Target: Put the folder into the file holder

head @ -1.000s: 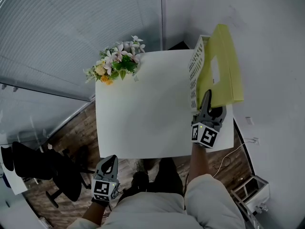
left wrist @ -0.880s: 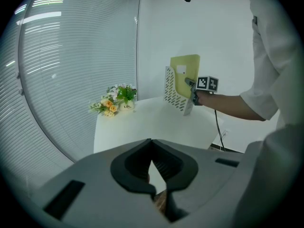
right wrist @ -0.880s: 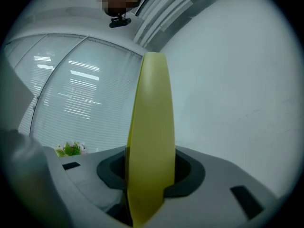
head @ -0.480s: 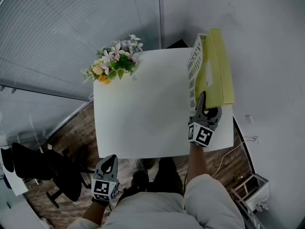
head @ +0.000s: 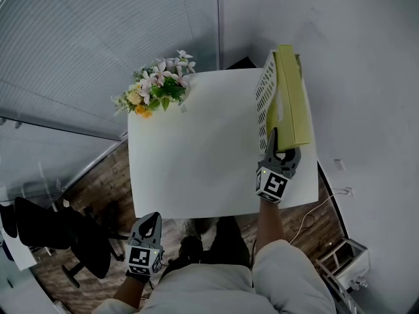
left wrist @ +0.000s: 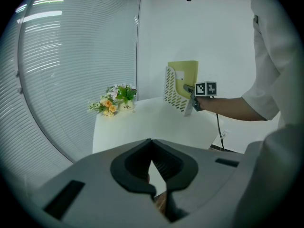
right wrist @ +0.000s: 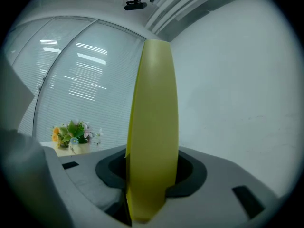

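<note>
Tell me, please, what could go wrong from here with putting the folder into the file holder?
1. The right claw has just been opening its jaws with the yellow folder between them; it might slip or tip before seating.
2. The file holder stands at the right edge of the table; a sideways push could shift it towards that edge.

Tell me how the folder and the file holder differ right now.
The folder is yellow-green, while the file holder is white. The folder's faces are mostly solid, but the file holder's side is a grid of holes. The folder also stands taller, with its top rising above the file holder's wall. Both stand upright together at the right edge of the table.
</note>
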`<act>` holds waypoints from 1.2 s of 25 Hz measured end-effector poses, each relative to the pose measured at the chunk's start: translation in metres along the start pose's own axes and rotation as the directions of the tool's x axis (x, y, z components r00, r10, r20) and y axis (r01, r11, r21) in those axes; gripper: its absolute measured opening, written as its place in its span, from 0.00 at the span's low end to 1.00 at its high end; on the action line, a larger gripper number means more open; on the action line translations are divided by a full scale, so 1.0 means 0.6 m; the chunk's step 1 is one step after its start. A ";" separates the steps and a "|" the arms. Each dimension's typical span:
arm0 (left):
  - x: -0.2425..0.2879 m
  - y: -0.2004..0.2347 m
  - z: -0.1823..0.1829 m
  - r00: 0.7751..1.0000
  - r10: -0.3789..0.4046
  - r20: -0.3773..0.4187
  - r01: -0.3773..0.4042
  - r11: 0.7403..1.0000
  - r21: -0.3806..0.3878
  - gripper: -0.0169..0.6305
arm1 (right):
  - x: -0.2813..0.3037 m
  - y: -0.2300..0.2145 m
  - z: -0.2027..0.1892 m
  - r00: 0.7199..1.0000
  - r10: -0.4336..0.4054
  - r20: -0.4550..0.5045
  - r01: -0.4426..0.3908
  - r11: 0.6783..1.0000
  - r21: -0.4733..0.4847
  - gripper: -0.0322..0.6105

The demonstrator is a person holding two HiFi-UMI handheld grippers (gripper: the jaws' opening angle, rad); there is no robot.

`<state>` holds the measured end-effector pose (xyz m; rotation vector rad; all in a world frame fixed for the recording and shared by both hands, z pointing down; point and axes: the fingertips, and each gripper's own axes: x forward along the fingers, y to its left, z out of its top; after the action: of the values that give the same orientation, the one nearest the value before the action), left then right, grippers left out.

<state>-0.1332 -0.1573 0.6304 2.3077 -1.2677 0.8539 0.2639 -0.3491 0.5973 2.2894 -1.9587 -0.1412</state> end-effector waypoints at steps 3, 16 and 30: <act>0.001 0.000 0.002 1.000 -0.002 0.005 0.002 1.000 -0.001 0.04 | 0.001 0.004 -0.006 1.000 0.007 -0.027 -0.007 1.000 -0.017 0.34; -0.005 0.010 0.009 0.999 -0.001 0.032 0.001 1.000 -0.005 0.04 | -0.006 0.003 -0.040 0.990 0.012 -0.144 -0.016 1.000 -0.025 0.46; -0.026 0.001 0.071 0.987 -0.044 0.152 0.042 0.999 0.014 0.04 | -0.062 -0.018 0.087 0.995 0.085 -0.056 -0.086 0.996 -0.007 0.63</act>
<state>-0.1264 -0.1723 0.5883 2.4396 -1.2718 0.6823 0.2610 -0.3123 0.5437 2.1745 -2.0196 -0.0771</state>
